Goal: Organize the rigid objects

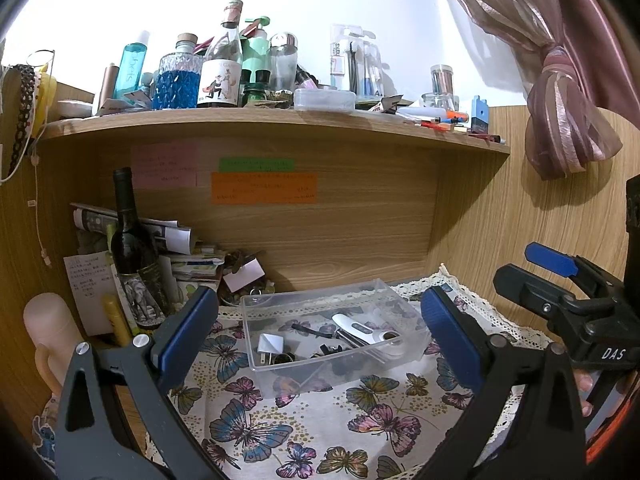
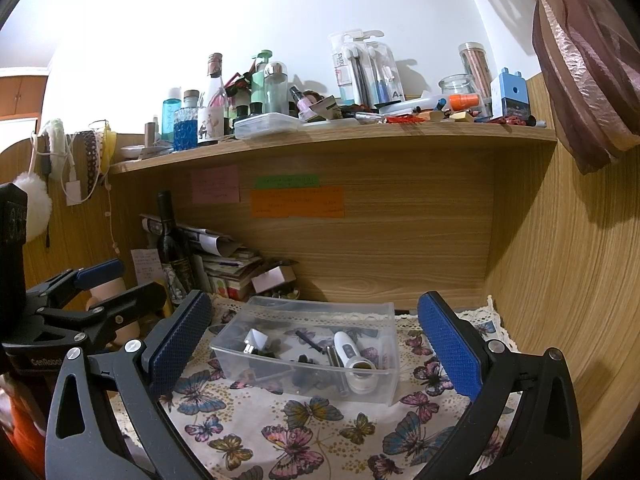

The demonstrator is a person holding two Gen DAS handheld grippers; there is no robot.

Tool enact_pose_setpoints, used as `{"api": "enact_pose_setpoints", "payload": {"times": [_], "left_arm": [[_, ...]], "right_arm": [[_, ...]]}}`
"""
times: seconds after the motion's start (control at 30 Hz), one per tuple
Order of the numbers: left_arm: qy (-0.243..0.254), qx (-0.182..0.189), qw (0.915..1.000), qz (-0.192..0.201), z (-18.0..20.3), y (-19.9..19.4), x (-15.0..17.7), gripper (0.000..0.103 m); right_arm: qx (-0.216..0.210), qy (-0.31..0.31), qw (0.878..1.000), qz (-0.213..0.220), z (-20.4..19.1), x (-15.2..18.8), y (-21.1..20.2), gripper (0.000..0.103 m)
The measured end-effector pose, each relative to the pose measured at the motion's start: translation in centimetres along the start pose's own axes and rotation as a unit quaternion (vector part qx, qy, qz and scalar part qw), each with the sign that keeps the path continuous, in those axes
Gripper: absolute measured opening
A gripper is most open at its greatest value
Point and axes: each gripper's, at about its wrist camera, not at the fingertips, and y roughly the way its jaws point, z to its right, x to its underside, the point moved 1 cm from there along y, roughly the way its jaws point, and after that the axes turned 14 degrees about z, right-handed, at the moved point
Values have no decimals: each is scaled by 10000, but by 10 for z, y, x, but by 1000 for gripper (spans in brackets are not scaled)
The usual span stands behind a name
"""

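Observation:
A clear plastic box (image 1: 280,376) (image 2: 384,376) stands on the butterfly cloth (image 1: 320,432) (image 2: 320,432). Inside lie a white plug adapter (image 1: 270,345) (image 2: 255,338), a white thermometer-like device (image 1: 354,326) (image 2: 347,350), a tape roll (image 2: 362,378) and small dark items. My left gripper (image 1: 320,334) is open and empty, short of the box; it also shows at the left of the right wrist view (image 2: 102,282). My right gripper (image 2: 316,340) is open and empty, short of the box; it shows at the right in the left wrist view (image 1: 536,268).
A wooden shelf (image 1: 280,130) (image 2: 360,138) above holds several bottles, jars, pens and a flat clear case (image 1: 324,99) (image 2: 266,125). A wine bottle (image 1: 132,248) (image 2: 172,248), stacked papers and a pink cup (image 1: 52,332) crowd the back left. Wooden walls close the back and right.

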Motion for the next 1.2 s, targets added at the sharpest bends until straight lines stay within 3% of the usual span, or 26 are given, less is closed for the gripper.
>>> {"api": "enact_pose_setpoints", "payload": {"times": [1.2], "left_arm": [[-92,115,9999,-87,0,5,5,103]], "right_arm": [[12,129,9998,-178,-4,11,7,103]]}}
